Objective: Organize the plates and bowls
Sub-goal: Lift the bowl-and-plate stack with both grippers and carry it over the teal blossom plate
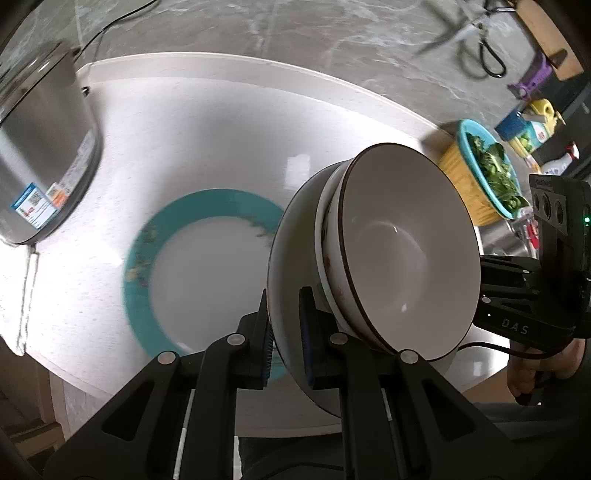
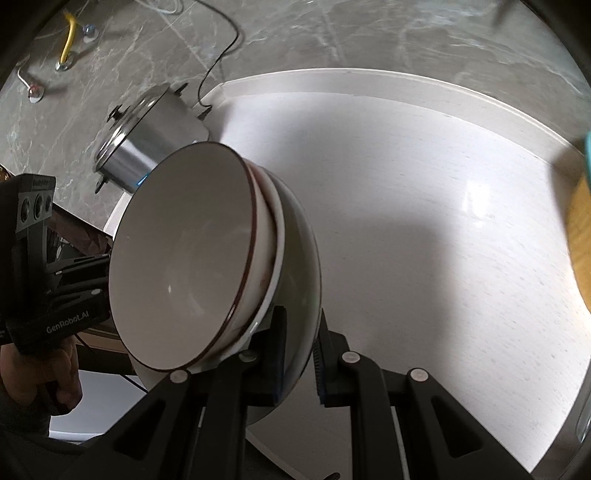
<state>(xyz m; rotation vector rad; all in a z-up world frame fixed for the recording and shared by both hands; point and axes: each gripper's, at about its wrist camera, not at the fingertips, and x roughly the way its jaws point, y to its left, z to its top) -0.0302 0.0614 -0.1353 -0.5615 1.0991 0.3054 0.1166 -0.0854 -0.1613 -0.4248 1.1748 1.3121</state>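
Note:
A stack of nested white bowls (image 1: 388, 251) with dark brown rims is held in the air above the white counter, between both grippers. My left gripper (image 1: 286, 343) is shut on the rim of the outermost, largest bowl. My right gripper (image 2: 299, 354) is shut on the opposite side of that same rim, and the bowl stack (image 2: 192, 266) fills the left of its view. A plate with a teal rim (image 1: 207, 206) lies flat on the counter below and behind the stack, partly hidden by it.
A steel pot with a lid (image 1: 40, 158) stands at the counter's back left; it also shows in the right wrist view (image 2: 147, 136). A teal-rimmed bowl of greens (image 1: 487, 170) sits at the right. The grey marble wall (image 1: 295, 29) runs behind, with scissors (image 1: 469, 40) hanging on it.

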